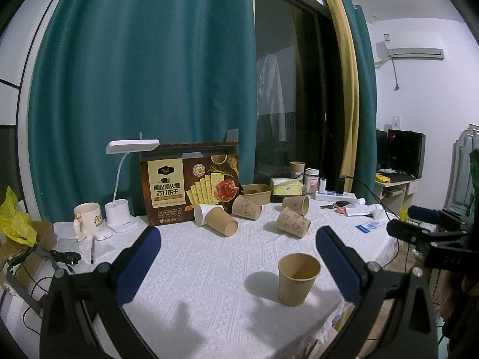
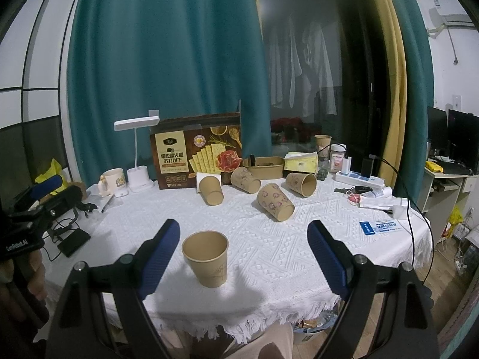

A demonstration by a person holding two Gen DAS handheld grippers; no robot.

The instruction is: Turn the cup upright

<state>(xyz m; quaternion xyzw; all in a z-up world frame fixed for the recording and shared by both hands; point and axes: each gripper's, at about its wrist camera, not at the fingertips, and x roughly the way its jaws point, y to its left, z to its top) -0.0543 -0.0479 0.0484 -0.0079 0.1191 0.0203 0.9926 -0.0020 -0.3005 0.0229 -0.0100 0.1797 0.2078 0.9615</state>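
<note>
A plain brown paper cup (image 1: 298,281) stands upright, mouth up, on the white tablecloth (image 1: 209,269) near the front edge. Further back, several paper cups lie on their sides: a plain brown one (image 1: 221,221), a white one (image 1: 203,214), and patterned ones (image 1: 293,226) (image 1: 247,208) (image 1: 296,203). My left gripper (image 1: 238,232) is open and holds nothing; the upright cup is low between its fingers, nearer the right one. My right gripper (image 2: 243,225) is also open and holds nothing. From there the upright cup (image 2: 206,257) sits close to the left finger (image 2: 161,248), apart from it.
A cracker box (image 2: 197,152), desk lamp (image 2: 136,155), mug (image 2: 112,181), paper bowl (image 2: 263,166), tissue box (image 2: 301,161) and power strip (image 2: 359,179) line the back. A blue card (image 2: 380,227) lies at the right. The fringed table edge (image 2: 254,326) is just below.
</note>
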